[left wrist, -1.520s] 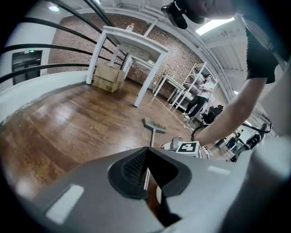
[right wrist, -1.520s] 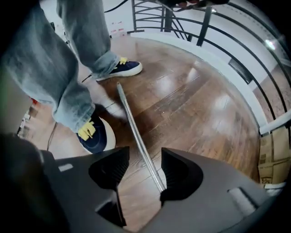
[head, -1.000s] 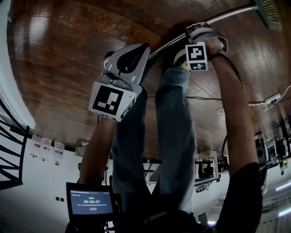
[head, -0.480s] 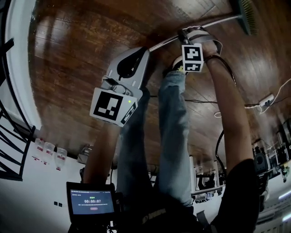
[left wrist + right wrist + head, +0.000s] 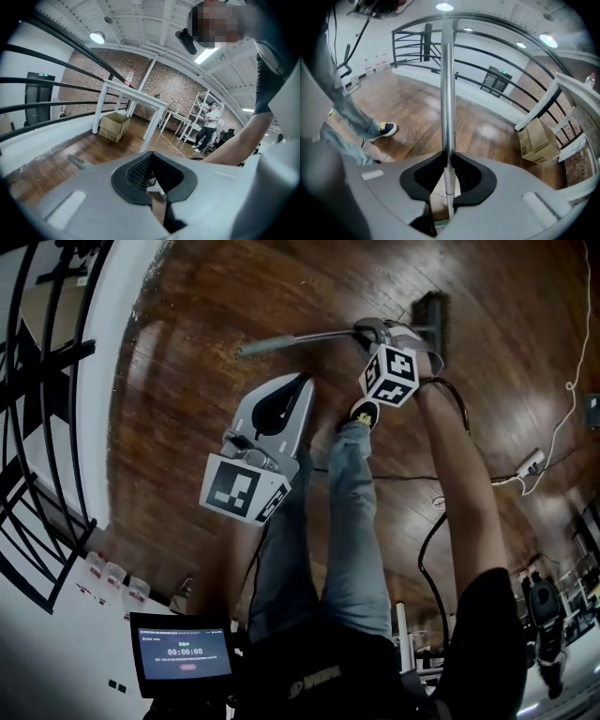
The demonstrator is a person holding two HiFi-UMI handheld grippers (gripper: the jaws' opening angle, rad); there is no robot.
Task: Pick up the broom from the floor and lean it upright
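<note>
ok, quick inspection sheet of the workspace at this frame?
Surface: wooden floor, glossy boards.
Job's things: broom held by its metal handle, not yet leaned on anything.
Clutter: cardboard box beside a white table.
Grippers: right gripper jaws have just been closing, shut on the broom handle; left gripper shut, empty.
Cables: power strip on the floor; black cable by the right arm.
Surroundings: black railing; a person by distant shelving.

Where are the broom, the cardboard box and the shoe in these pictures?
broom [image 5: 447,93]: right gripper view, the middle of its metal handle.
cardboard box [image 5: 538,139]: right gripper view, its near side face.
shoe [image 5: 387,129]: right gripper view, its dark upper.
</note>
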